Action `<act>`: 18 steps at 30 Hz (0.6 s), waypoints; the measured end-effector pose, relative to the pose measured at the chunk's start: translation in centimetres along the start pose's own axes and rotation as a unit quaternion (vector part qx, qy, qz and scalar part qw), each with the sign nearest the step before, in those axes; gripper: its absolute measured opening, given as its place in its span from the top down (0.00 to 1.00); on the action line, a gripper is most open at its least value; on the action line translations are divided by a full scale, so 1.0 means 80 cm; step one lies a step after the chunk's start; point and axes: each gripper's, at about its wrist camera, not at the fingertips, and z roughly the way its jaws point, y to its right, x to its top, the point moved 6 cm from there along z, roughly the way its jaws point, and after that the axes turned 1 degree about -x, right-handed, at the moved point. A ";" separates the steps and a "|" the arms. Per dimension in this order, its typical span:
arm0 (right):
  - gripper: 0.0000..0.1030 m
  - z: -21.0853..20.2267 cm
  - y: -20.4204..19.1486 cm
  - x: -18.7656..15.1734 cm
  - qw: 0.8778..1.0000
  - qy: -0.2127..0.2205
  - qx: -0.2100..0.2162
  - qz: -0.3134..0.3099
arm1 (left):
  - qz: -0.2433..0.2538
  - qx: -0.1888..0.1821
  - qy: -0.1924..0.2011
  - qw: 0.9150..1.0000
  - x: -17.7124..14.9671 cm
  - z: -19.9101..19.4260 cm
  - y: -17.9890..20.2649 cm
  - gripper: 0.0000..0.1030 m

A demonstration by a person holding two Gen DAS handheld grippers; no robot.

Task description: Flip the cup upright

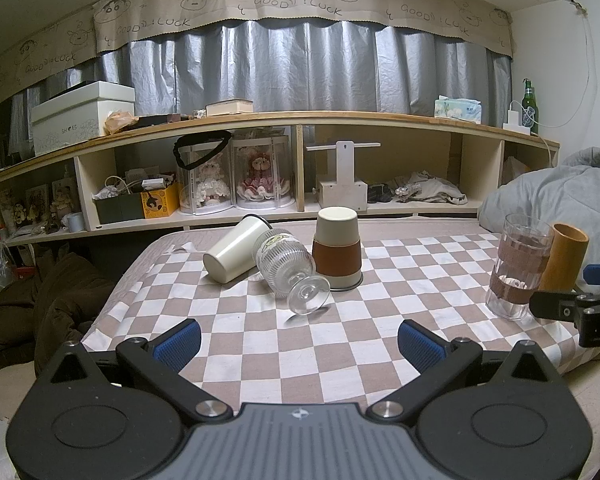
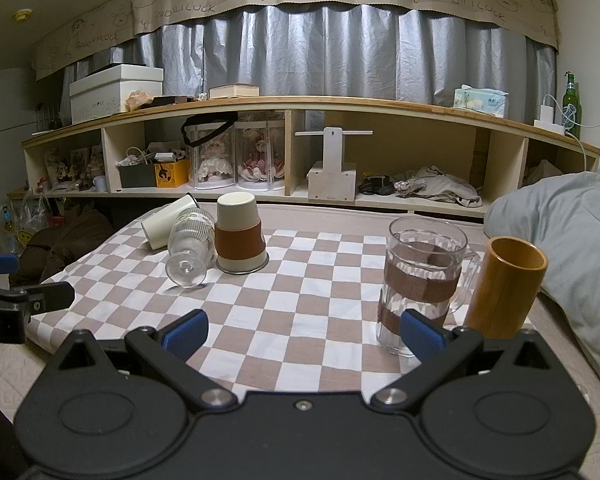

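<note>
On the checkered cloth a cream cup with a brown sleeve [image 1: 337,254] [image 2: 239,237] stands upside down. A ribbed glass goblet [image 1: 290,276] [image 2: 189,246] lies on its side against it, foot toward me. A plain cream cup [image 1: 235,255] [image 2: 165,224] lies on its side behind the goblet. A glass mug with a brown band [image 1: 518,266] [image 2: 420,280] and a bamboo cup [image 1: 565,258] [image 2: 508,286] stand upright at the right. My left gripper [image 1: 298,342] is open and empty, short of the goblet. My right gripper [image 2: 304,334] is open and empty, its right finger in front of the glass mug.
The checkered cloth [image 1: 300,360] covers a low table. A long wooden shelf [image 1: 300,118] with dolls, boxes and clutter runs behind it. A grey duvet [image 2: 572,216] lies at the right. A dark bundle [image 1: 48,304] sits on the floor at the left.
</note>
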 end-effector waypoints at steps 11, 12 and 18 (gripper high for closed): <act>0.00 0.008 -0.001 0.011 1.000 0.001 0.005 0.003 | -0.004 -0.008 -0.004 1.000 -0.002 0.004 0.006 0.00; 0.00 0.014 -0.001 0.015 1.000 -0.001 0.007 0.002 | -0.005 -0.008 -0.005 1.000 -0.002 0.004 0.006 0.00; 0.00 0.060 -0.009 0.058 0.999 -0.003 0.028 -0.019 | -0.013 -0.018 -0.009 1.000 -0.005 0.008 0.003 0.00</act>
